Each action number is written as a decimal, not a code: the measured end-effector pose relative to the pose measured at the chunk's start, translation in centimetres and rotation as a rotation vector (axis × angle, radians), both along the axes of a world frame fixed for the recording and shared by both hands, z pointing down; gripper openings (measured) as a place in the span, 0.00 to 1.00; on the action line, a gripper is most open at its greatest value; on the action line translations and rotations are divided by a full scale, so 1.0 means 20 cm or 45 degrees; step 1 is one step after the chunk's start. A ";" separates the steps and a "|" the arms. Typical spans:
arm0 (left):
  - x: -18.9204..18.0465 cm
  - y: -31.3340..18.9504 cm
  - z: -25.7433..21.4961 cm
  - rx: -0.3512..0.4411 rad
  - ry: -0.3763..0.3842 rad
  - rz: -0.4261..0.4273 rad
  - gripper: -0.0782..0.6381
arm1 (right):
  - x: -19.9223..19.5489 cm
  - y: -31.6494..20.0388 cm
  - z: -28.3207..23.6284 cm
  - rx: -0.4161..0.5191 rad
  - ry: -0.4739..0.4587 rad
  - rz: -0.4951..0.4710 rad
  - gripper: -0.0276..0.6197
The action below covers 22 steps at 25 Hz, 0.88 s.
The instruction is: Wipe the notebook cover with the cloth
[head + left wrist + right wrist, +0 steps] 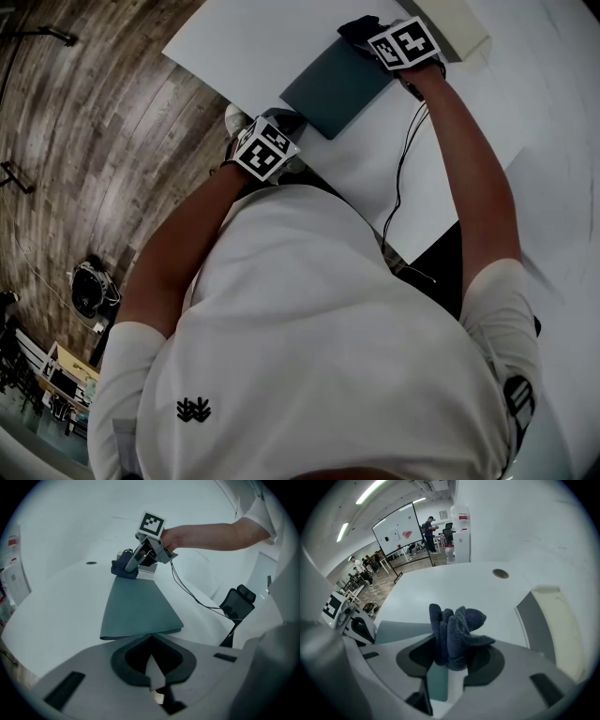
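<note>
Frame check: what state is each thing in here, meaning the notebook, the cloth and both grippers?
notebook: closed, lying flat on the white table.
cloth: bunched up, at the notebook's far end.
right gripper: shut on the cloth.
left gripper: jaws together, tips at the notebook's near edge; whether they pinch it is unclear.
</note>
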State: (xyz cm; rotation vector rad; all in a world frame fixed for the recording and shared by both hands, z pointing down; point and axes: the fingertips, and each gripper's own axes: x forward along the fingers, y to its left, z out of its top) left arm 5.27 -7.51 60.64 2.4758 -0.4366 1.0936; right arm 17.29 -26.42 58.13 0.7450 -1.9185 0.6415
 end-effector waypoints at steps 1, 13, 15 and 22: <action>0.00 0.00 0.00 0.000 0.001 0.001 0.12 | 0.02 -0.01 0.00 0.013 0.011 0.006 0.29; -0.10 0.01 -0.04 -0.075 0.098 -0.065 0.12 | 0.12 0.18 -0.09 0.114 -0.119 0.175 0.29; -0.12 -0.01 -0.13 -0.073 0.149 -0.100 0.12 | 0.15 0.28 -0.13 0.138 -0.159 0.174 0.29; -0.22 -0.13 -0.45 -0.020 0.347 -0.197 0.12 | 0.19 0.73 -0.25 0.244 -0.356 0.445 0.29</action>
